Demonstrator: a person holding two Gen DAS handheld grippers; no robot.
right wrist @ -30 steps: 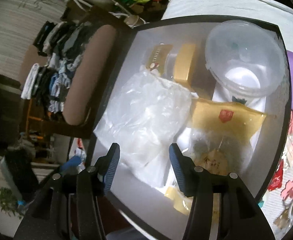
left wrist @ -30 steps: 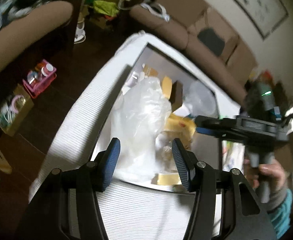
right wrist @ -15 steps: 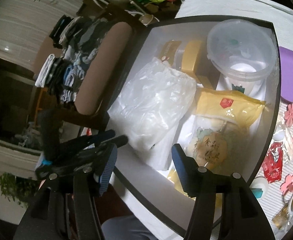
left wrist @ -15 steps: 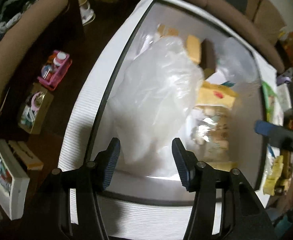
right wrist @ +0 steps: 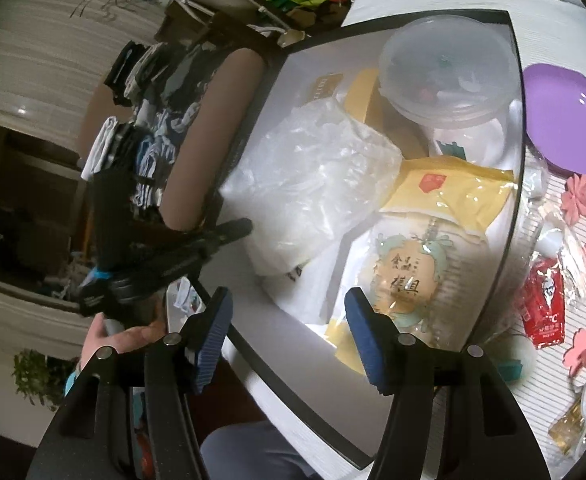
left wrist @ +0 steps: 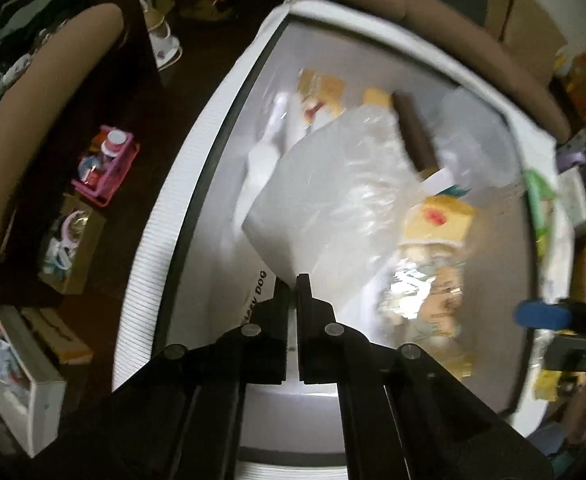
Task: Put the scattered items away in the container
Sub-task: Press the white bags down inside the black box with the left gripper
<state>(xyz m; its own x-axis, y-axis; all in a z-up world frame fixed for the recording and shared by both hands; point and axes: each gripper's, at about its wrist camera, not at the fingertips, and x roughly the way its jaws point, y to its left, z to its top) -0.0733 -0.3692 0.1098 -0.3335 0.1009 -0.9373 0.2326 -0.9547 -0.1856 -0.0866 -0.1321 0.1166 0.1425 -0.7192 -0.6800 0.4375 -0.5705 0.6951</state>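
Observation:
The container is a white bin with a black rim on a white ribbed cloth. Inside lie a crumpled clear plastic bag, a yellow packet, a labelled snack pouch and a lidded clear round tub. My left gripper points steeply down into the bin, shut on the bag's near corner; the right wrist view shows it at the bag's left edge. My right gripper hangs over the bin's near rim, its jaws opening with nothing between them.
To the right of the bin, a purple plate, a red sauce sachet and pink flower shapes lie scattered on the cloth. A brown sofa arm runs along the bin's left. A pink basket stands on the dark floor.
My left gripper has dropped toward the bin and its jaws have snapped shut on the bag's corner. The right gripper has drifted back along the bin, its jaws a little wider.

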